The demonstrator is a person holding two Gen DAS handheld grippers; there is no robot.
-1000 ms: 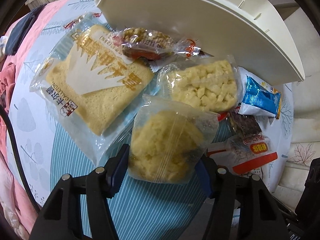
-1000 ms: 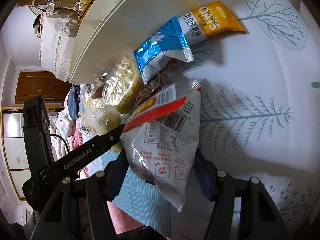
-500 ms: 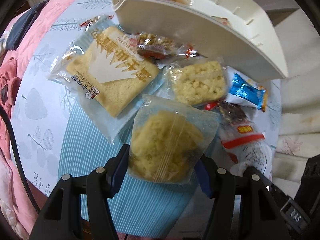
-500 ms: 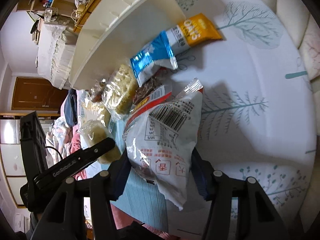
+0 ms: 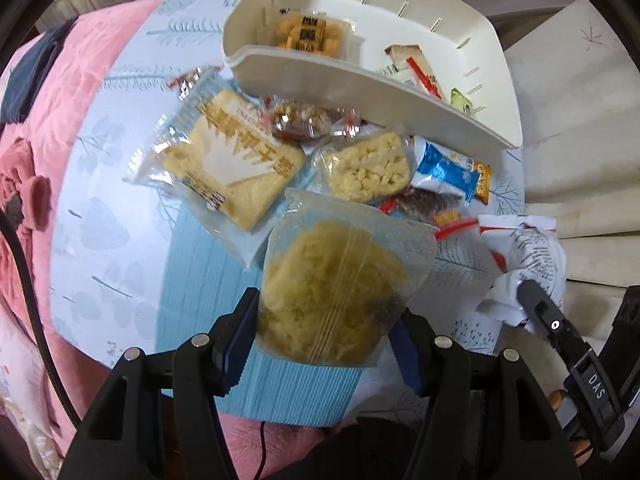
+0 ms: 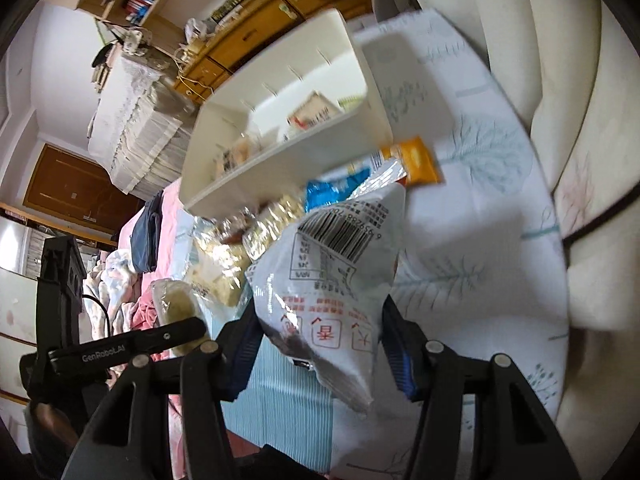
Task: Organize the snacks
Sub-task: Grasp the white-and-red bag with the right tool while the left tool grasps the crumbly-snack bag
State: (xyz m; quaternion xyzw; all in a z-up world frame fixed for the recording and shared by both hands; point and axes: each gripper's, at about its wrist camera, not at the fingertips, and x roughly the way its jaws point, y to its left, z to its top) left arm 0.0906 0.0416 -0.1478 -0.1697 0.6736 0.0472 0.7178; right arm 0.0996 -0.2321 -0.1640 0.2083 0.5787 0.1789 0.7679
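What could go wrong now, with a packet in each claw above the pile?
1. The left claw pinches only the lower edge of the clear packet of crumbly yellow cake; it could slip or crush.
2. The right claw holds the white printed snack bag low; its top may snag the cream plastic bin.

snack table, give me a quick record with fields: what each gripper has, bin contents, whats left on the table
left gripper: shut on clear bag of yellow crumbly cake
right gripper: shut on white barcode packet
cream bin: holds a biscuit pack and a few small packets
left on table: sliced cake pack, puffed rice bar, blue oat bar, nut candy
surface: leaf-print cloth
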